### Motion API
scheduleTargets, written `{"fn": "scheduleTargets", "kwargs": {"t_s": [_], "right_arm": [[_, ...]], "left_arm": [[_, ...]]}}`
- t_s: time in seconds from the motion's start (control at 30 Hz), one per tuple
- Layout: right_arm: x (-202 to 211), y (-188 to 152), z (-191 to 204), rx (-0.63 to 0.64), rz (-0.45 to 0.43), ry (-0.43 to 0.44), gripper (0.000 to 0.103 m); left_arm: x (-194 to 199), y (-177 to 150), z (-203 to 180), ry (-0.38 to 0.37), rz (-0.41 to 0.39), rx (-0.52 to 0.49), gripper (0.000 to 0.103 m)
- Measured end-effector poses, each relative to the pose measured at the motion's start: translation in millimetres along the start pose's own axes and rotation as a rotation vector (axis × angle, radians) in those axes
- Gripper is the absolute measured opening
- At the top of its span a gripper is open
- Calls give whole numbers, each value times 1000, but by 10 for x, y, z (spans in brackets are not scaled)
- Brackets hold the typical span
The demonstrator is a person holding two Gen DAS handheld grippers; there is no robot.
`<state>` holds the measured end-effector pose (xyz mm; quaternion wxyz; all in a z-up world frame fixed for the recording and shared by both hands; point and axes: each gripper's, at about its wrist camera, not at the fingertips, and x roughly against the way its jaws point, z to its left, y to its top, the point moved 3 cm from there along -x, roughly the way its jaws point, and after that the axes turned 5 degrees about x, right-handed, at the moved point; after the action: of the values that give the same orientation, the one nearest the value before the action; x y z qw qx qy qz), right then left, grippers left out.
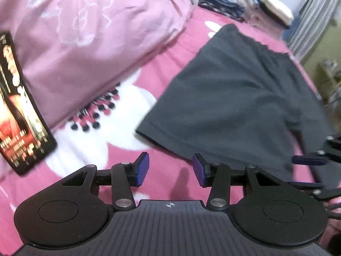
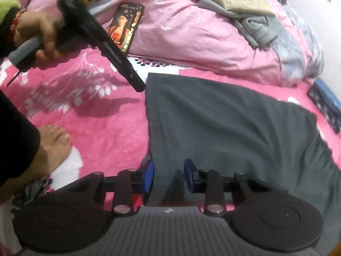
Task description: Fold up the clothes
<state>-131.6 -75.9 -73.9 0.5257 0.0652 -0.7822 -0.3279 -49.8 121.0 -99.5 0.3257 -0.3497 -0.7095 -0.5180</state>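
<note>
A dark grey garment [image 1: 234, 98] lies flat on the pink flowered bedspread [image 1: 170, 49]; it also shows in the right wrist view [image 2: 230, 128]. My left gripper [image 1: 170, 169] is open and empty, hovering just short of the garment's near left corner. It shows from the side in the right wrist view [image 2: 138, 85], held by a hand, its tip by the garment's far left corner. My right gripper [image 2: 168, 176] is open, its blue pads [image 2: 188, 173] straddling the garment's near left edge. It shows at the right edge of the left wrist view [image 1: 309, 170].
A pink quilt [image 2: 202, 34] is heaped at the back with beige and grey clothes [image 2: 245, 4] on it. A phone [image 2: 126, 27] with a lit screen leans on the quilt. A bare foot [image 2: 53, 149] rests on the bedspread at left. Folded dark items [image 1: 221, 4] lie at the far end.
</note>
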Motion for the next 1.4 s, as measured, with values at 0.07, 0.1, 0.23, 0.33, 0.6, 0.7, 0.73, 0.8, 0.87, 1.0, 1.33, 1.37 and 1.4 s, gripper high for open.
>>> {"fn": "scheduleTargets", "kwargs": {"t_s": [0.07, 0.1, 0.23, 0.33, 0.6, 0.7, 0.73, 0.8, 0.87, 1.0, 1.33, 1.37, 1.4], "right_arm": [[-35, -16, 29, 26, 4, -5, 26], [-53, -24, 44, 39, 6, -8, 23], [-122, -52, 87, 73, 8, -29, 10], [-106, -57, -33, -6, -13, -6, 3], [-92, -248, -802, -538, -72, 146, 2], [-121, -389, -1014, -705, -92, 204, 2], [-130, -433, -1066, -748, -98, 222, 2], [-138, -490, -1104, -791, -101, 249, 2], [-137, -510, -1093, -798, -106, 279, 2], [-133, -486, -999, -759, -105, 319, 2], [-134, -379, -802, -678, -89, 394, 13], [-106, -401, -823, -700, -92, 393, 28], [-68, -461, -867, -750, -108, 397, 42]], "left_arm": [[-50, 11, 86, -3, -11, 50, 45], [-75, 22, 125, -7, -16, 79, 45], [-112, 93, 254, -20, -29, 178, 45], [-144, 136, 294, -20, -27, 214, 45], [-174, 214, 280, -41, -25, 201, 45], [-212, 202, 312, -47, -13, 214, 45], [-225, 199, 324, -49, -10, 221, 45], [-250, 194, 346, -59, -7, 241, 45], [-265, 197, 362, -70, -9, 259, 45], [-295, 208, 362, -83, -17, 272, 35], [-195, 330, 219, -39, -85, 186, 2], [-204, 344, 234, -35, -82, 188, 2], [-213, 355, 250, -31, -80, 190, 2]]}}
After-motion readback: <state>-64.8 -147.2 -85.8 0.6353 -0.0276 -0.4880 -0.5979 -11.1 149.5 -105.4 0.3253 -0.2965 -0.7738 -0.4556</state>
